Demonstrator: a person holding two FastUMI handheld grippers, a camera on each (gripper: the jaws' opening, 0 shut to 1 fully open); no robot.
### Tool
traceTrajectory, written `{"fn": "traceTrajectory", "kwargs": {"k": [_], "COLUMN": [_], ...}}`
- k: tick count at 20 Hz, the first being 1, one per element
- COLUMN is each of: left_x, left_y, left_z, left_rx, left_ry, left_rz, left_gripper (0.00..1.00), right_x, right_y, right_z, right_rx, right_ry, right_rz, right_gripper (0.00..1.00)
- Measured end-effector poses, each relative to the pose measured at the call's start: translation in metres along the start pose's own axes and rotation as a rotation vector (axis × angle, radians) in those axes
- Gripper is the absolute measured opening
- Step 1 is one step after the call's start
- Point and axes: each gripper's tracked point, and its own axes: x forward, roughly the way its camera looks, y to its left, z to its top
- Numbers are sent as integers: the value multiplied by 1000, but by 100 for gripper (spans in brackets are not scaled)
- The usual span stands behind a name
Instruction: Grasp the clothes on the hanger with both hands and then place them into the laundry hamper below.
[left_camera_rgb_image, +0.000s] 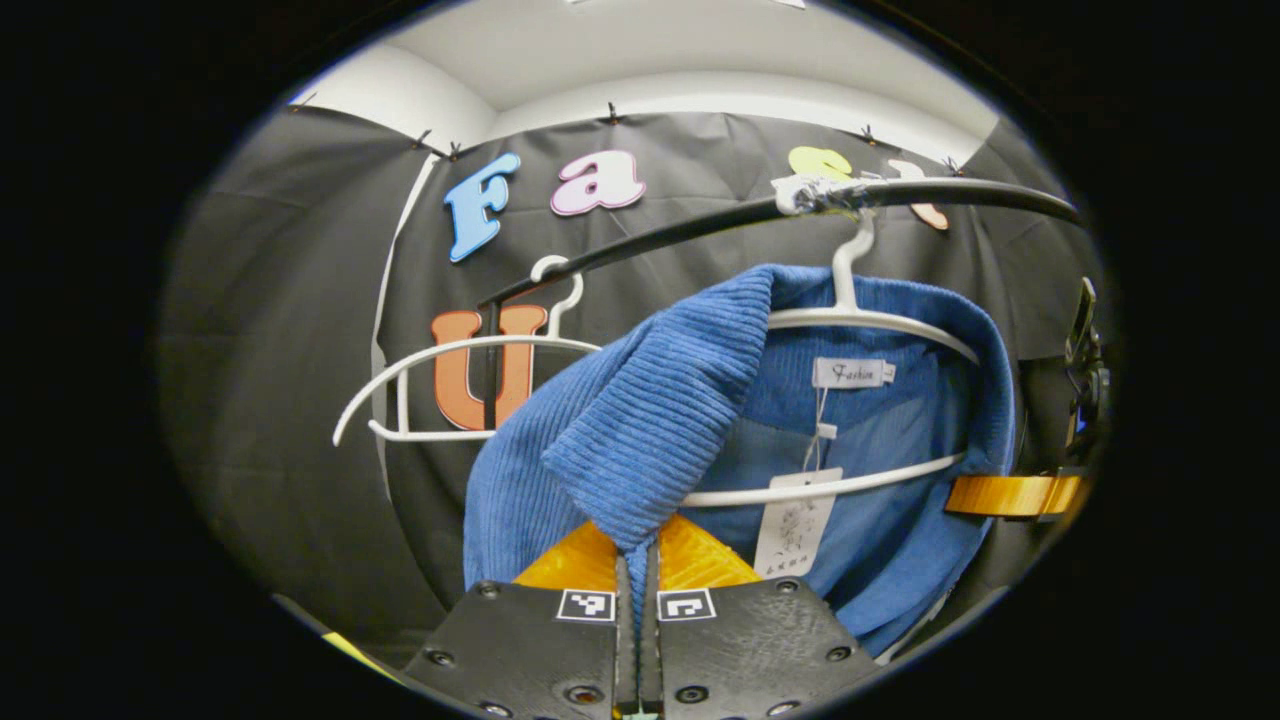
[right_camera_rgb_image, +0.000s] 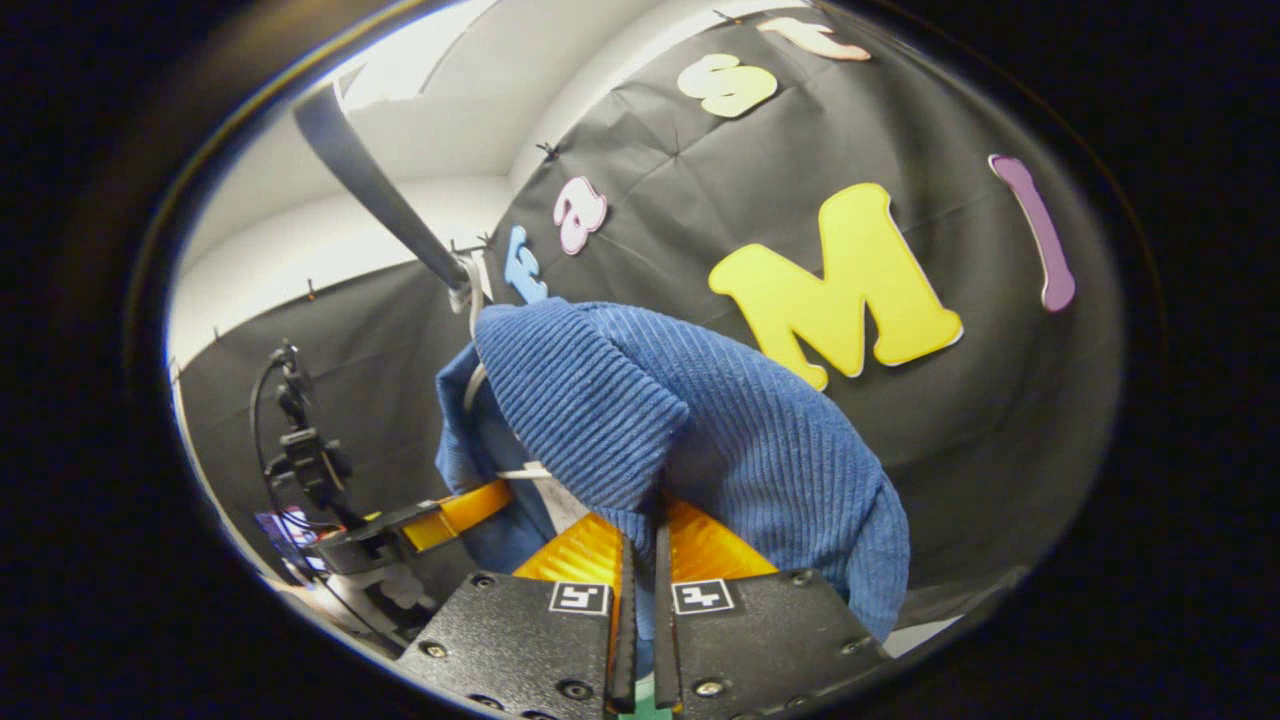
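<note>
Corduroy is what both views give us: a blue ribbed corduroy shirt (left_camera_rgb_image: 640, 420) hangs on a white plastic hanger (left_camera_rgb_image: 870, 320), whose hook is over a black horizontal rail (left_camera_rgb_image: 700, 228). In the left gripper view we see the left gripper (left_camera_rgb_image: 637, 560) with its fingers drawn nearly together, pinching a fold of the shirt's collar edge between them. A paper tag (left_camera_rgb_image: 795, 520) dangles inside the open neck, just below a sewn label. A second, bare white hanger (left_camera_rgb_image: 450, 385) hangs farther along the rail, apart from the shirt. In the right gripper view we find the right gripper (right_camera_rgb_image: 640, 555) likewise closed onto a bunched fold of the shirt (right_camera_rgb_image: 700, 430) at its shoulder, fabric caught between both fingers. Beyond it, low and to one side, the other gripper's finger touches the cloth.
</note>
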Motion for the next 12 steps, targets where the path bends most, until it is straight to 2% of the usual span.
{"fn": "traceTrajectory", "kwargs": {"k": [4, 6, 8, 10, 12], "left_x": [-3, 0, 1, -2, -3], "left_y": [1, 3, 5, 8, 7], "left_z": [52, 69, 69, 70, 70], "left_rx": [-10, -11, -28, -13, -11], "left_ry": [-102, -132, -128, -132, -132], "left_rz": [-24, -31, -36, -29, -30], "left_gripper": [1, 5, 1, 5, 1], "right_x": [-7, -13, -20, -23, -27], "right_y": [11, 25, 23, 21, 17], "right_z": [13, 16, 17, 18, 21], "right_rx": [83, 143, 136, 112, 109], "right_ry": [-26, -20, -5, -8, -19], "right_rz": [112, 202, 229, 230, 217], "right_gripper": [10, 10, 10, 10, 10]}}
